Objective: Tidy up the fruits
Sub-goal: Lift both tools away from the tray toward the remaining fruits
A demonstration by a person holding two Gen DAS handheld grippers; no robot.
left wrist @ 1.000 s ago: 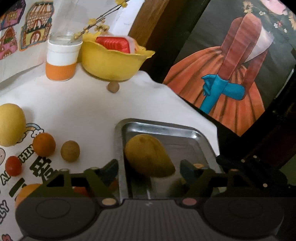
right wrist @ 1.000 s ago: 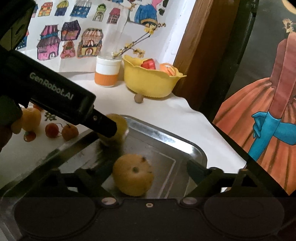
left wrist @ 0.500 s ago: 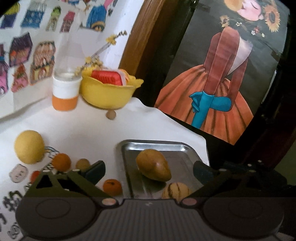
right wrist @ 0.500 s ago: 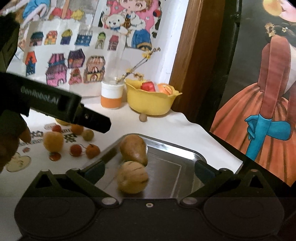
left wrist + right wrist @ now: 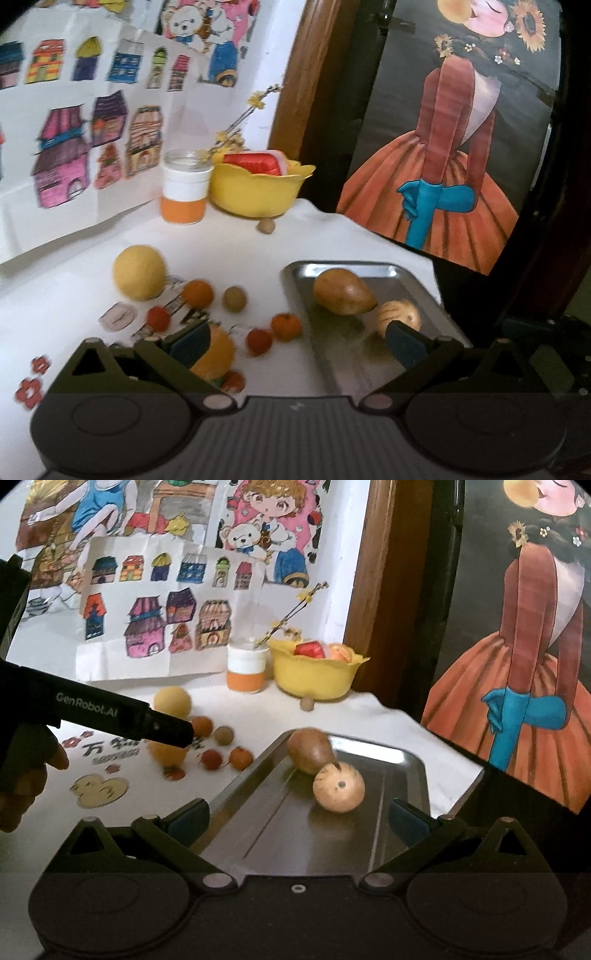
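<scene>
Above the tray (image 5: 413, 775), both my tongs hang empty.
My left gripper (image 5: 295, 343) and right gripper (image 5: 295, 821) are spread wide, touching neither pear (image 5: 310, 751) nor striped melon (image 5: 338, 786).

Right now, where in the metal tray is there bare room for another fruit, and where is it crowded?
The metal tray is bare along its near half, in front of the striped round fruit and the pear-shaped fruit, which sit together at the far end. The cloth left of the tray is crowded with small orange and red fruits. Bare cloth lies between the tray and the yellow bowl.
</scene>
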